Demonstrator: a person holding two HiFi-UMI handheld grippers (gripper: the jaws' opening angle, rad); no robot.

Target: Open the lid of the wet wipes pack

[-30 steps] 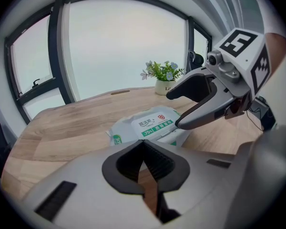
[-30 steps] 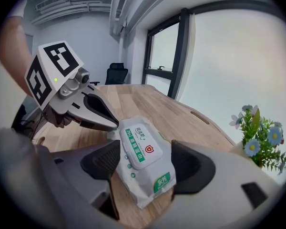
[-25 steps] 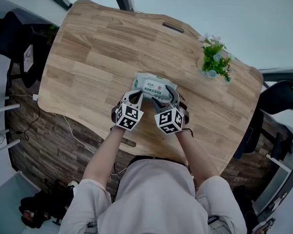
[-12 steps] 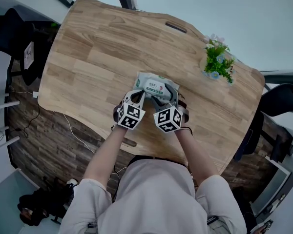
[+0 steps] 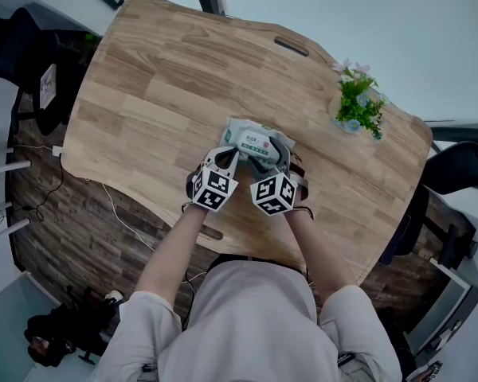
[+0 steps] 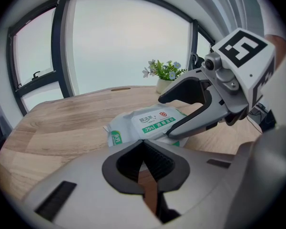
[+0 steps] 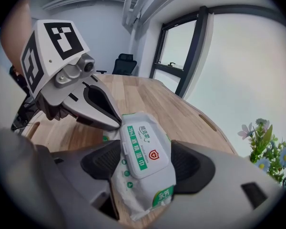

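Right gripper point(image 7: 148, 165) clamped across the wet wipes pack point(image 7: 144, 185) on the wooden worktop point(image 5: 159, 78), left gripper point(image 6: 144, 144) closed with its tip at the lid.

The pack point(image 5: 255, 140) lies flat near the worktop's near edge, just ahead of the person, with a small potted flower plant point(image 5: 357, 102) well apart at the far right. In the right gripper view the pack fills the gap between the two pads, its white lid point(image 7: 144, 147), with a green stripe and a red shield mark, facing up and lying flat and shut. The left gripper point(image 7: 118, 124) has its jaws together with nothing between them, and its pointed tip meets the lid's left edge. In the left gripper view the right gripper point(image 6: 166, 117) spans the pack point(image 6: 133, 128) from the right.
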